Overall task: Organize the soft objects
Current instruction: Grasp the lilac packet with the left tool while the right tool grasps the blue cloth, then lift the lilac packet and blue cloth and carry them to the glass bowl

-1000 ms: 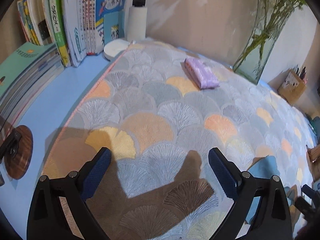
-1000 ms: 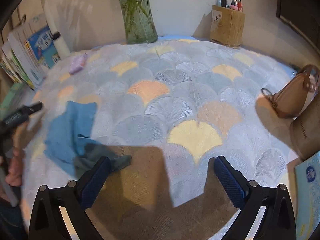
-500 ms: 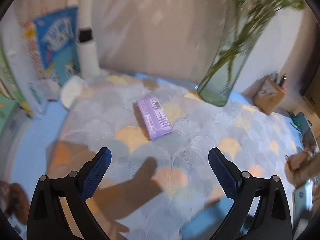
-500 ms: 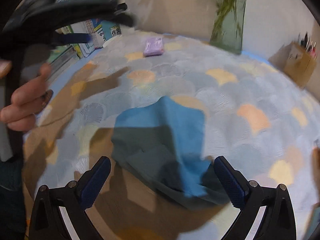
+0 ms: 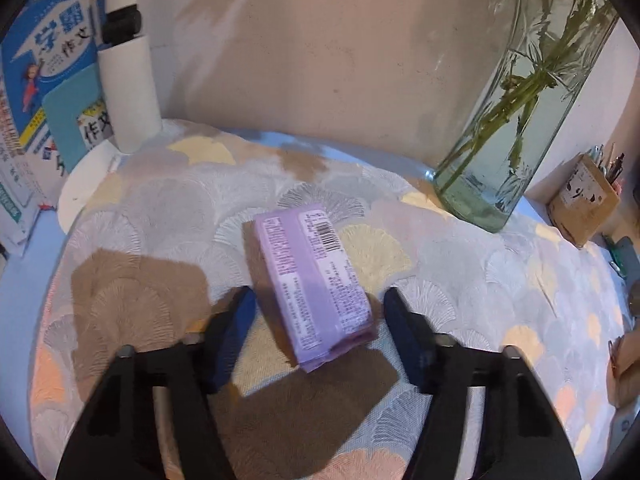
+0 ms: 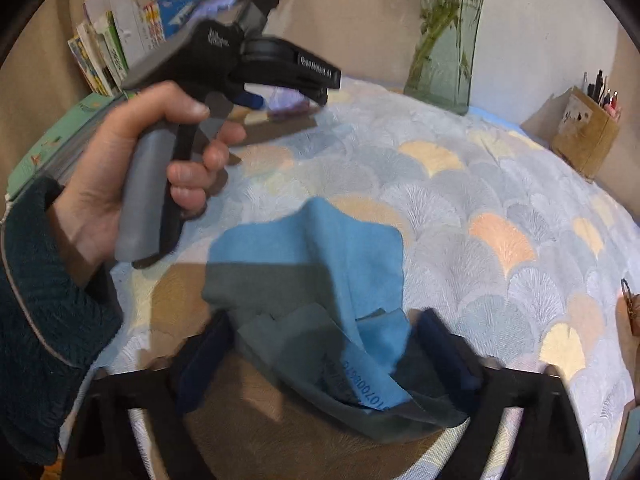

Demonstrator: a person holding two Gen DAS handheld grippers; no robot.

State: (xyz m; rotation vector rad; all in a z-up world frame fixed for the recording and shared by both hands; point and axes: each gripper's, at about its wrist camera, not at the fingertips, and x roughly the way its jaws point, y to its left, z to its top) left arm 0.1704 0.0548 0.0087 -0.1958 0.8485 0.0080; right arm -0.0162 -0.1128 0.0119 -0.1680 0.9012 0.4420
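Note:
A purple tissue pack lies on the patterned cloth. My left gripper is open, its blue pads on either side of the pack's near end, not touching it. It also shows from the side in the right wrist view, held by a hand, with the pack at its tips. A crumpled blue cloth lies in the middle of the table. My right gripper is open, its fingers straddling the cloth's near folded part.
A glass vase with green stems stands at the back right, a wooden pen holder beyond it. A white lamp base and upright books are at the back left. A brown bag sits at the right edge.
My left gripper moved forward and down to the purple pack, which now lies between its fingers. My right gripper swung left and closed in on the blue cloth.

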